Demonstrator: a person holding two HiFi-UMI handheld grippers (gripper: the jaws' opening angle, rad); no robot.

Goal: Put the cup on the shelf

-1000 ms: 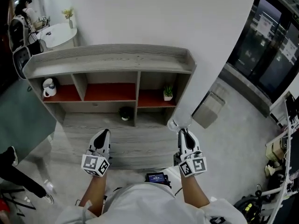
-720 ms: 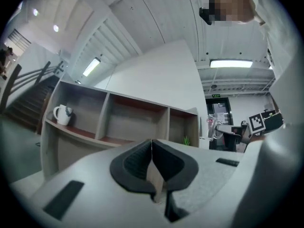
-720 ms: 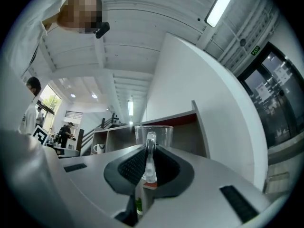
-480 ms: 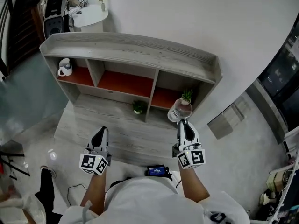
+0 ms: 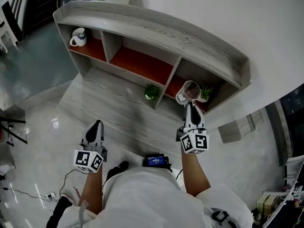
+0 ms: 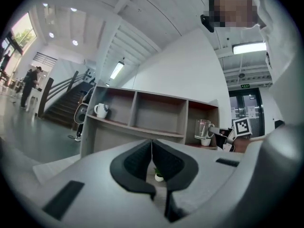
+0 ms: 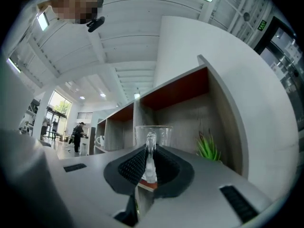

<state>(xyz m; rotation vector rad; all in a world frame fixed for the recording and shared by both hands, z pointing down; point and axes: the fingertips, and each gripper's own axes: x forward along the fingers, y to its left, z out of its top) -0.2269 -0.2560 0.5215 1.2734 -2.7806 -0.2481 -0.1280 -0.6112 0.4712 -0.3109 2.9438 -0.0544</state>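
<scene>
Right gripper (image 5: 191,107) grips the glass cup (image 5: 189,91) by its handle at the right bay of the shelf (image 5: 156,30); left gripper (image 5: 95,127) closed, empty. Next, probably set it beside the plant (image 5: 205,93)

big open office-type lobby or hall, not a home: high beamed ceiling with strip lights (image 6: 249,48), staircase (image 6: 61,107) to an upper level, glass doors (image 6: 244,103) under a green exit sign (image 6: 246,85), glossy grey floor (image 5: 42,80), person (image 6: 29,85) standing far off, cubby shelf (image 5: 156,30) against a plain white wall (image 5: 228,13).
</scene>
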